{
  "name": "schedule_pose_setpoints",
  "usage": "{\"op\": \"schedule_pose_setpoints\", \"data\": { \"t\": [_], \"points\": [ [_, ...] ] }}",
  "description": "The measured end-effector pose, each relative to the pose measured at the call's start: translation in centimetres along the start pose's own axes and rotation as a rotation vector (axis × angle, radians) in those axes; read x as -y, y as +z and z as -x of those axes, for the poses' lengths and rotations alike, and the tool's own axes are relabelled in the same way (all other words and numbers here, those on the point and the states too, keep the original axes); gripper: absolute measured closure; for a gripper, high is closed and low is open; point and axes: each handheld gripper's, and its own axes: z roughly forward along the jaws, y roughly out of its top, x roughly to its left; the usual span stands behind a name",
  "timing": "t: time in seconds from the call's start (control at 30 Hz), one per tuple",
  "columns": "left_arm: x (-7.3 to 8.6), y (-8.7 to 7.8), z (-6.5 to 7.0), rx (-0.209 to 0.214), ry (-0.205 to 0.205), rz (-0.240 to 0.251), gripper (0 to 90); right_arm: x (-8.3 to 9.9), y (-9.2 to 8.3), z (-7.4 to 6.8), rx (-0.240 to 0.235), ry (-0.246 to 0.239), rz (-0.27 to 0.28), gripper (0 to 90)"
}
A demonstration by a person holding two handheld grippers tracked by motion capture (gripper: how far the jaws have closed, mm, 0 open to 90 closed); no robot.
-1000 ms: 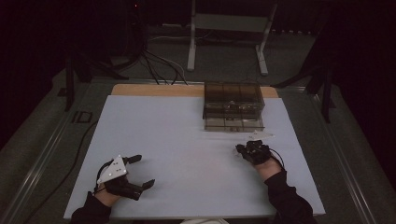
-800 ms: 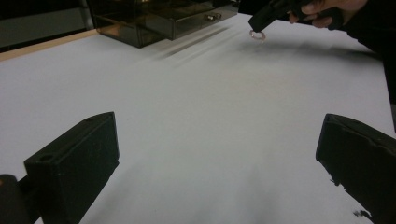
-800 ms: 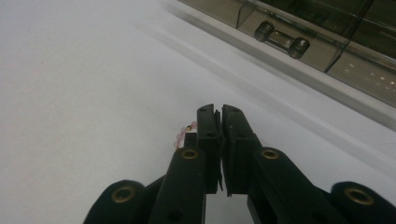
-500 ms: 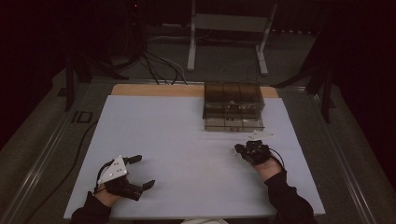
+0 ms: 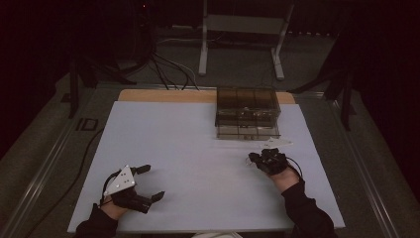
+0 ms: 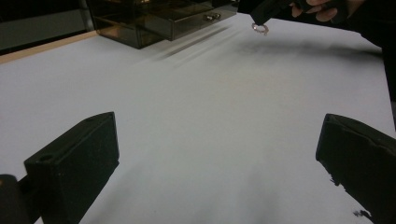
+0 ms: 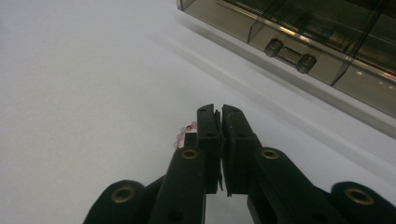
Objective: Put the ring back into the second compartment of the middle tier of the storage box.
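Observation:
My right gripper [image 5: 251, 158] is at the right of the white table sheet, just in front of a smoky clear drawer box [image 5: 246, 113]. Its jaws are shut [image 7: 219, 112] on a small string of pink beads [image 7: 180, 135], which pokes out at the left of the pads. In the left gripper view the bead loop [image 6: 259, 29] dangles from the tip of that gripper, above the sheet. My left gripper [image 5: 152, 182] rests near the front left, with wide open jaws [image 6: 219, 135] and nothing between them.
The drawer box stands at the back right of the sheet [image 5: 198, 148], and a drawer with a bar handle [image 7: 289, 54] faces my right gripper. A pale flat piece [image 5: 277, 143] lies just in front of the box. Cables and a stand are on the floor beyond the table.

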Motion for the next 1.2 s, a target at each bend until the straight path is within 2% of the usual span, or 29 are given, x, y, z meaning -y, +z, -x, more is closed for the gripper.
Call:
{"op": "schedule_pose_setpoints", "data": {
  "t": [1.1,1.2],
  "points": [
    [0.1,0.1,0.1,-0.001,0.009,-0.012,0.8,-1.9,-1.9,-0.3,-0.005,-0.016,0.054,87.3],
    [0.0,0.0,0.1,-0.002,0.008,-0.001,0.8,-2.2,-2.1,-0.3,-0.003,-0.017,0.059,87.3]
  ]
}}
